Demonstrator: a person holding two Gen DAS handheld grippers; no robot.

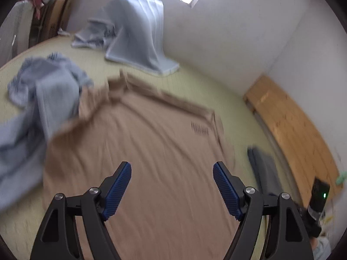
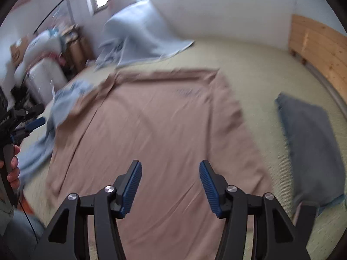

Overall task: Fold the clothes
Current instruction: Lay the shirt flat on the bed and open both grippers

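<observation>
A tan shirt (image 1: 138, 151) lies spread flat on the pale green bed, with small dark lettering near its far right corner; the same tan shirt (image 2: 156, 125) fills the middle of the right wrist view. My left gripper (image 1: 172, 171) hovers open above the shirt's near half, nothing between its blue pads. My right gripper (image 2: 170, 169) is also open over the shirt's near part and holds nothing. The left gripper (image 2: 32, 123) shows at the left edge of the right wrist view, held by a hand (image 2: 13, 169). Both views are motion-blurred.
A crumpled light blue garment (image 1: 41, 95) lies at the shirt's left edge. A folded dark grey garment (image 2: 312, 147) lies to the right. A pale blue blanket (image 1: 138, 32) drapes at the far side. A wooden bed frame (image 1: 297, 130) runs along the right; boxes and clutter (image 2: 43, 49) stand far left.
</observation>
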